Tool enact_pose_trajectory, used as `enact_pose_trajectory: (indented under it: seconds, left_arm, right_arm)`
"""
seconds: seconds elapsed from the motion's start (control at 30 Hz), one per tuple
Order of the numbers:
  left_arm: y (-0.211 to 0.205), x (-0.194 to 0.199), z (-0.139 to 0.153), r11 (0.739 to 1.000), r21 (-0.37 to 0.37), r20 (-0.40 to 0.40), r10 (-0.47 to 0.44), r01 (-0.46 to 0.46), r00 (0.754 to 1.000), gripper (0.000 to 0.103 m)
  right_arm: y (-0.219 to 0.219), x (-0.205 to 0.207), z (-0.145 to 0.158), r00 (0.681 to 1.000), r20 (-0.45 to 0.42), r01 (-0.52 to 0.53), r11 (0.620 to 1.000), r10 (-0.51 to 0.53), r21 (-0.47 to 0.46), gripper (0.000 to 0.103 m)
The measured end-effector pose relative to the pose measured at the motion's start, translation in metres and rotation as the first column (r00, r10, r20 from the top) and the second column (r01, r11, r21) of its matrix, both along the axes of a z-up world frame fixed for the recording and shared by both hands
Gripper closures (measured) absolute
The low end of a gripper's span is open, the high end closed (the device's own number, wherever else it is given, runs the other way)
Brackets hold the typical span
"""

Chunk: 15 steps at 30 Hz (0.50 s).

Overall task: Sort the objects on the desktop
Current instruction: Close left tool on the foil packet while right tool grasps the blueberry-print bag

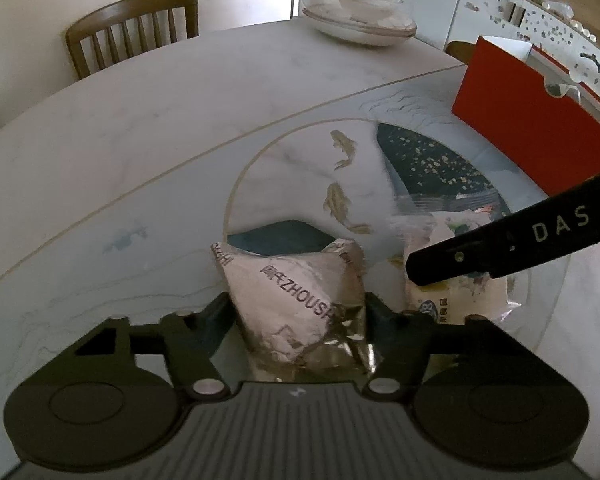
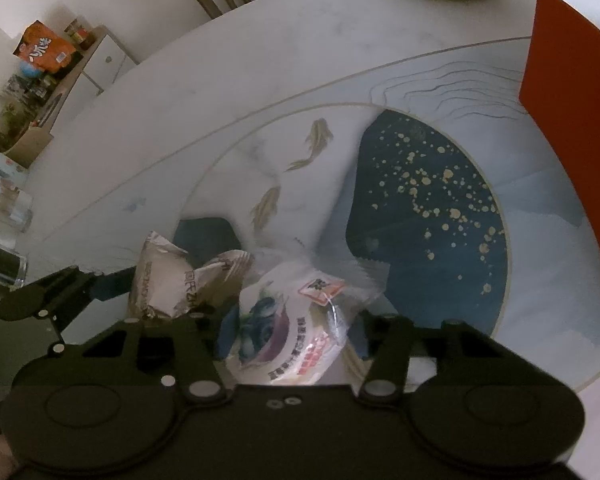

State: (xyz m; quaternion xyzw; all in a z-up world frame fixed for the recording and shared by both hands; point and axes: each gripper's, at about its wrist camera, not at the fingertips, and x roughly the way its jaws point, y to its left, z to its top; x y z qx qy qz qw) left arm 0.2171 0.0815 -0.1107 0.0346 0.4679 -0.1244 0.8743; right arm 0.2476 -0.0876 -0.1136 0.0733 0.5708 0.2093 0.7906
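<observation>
pickup step: my left claw (image 1: 296,312) clamps silver packet (image 1: 296,292), right claw (image 2: 288,320) clamps blueberry packet (image 2: 284,336) between its fingers; next, lift both.

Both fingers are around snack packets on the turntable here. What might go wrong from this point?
1. The silver packet between the left gripper fingers is crumpled foil and may slip or crush.
2. The blueberry packet in the right gripper lies against it, so lifting one may drag the other.
3. The grippers are close and may collide.
</observation>
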Motion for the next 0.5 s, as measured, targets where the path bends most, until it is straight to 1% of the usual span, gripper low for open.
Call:
enact_pose_trajectory:
  seconds: [0.2, 0.5]
  left_arm:
    - [-0.002, -0.004, 0.004, 1.000, -0.001, 0.006, 0.013, -0.013, 1.000, 0.050]
    - [-0.005, -0.009, 0.011, 0.998, -0.030, -0.010, 0.062, -0.062, 0.998, 0.050]
  right_arm:
    - [-0.008, -0.001, 0.003, 1.000, 0.004, 0.018, 1.000, -0.018, -0.005, 0.053]
    - [-0.036, -0.002, 0.009, 0.999, 0.018, 0.041, 0.999, -0.041, -0.004, 0.053]
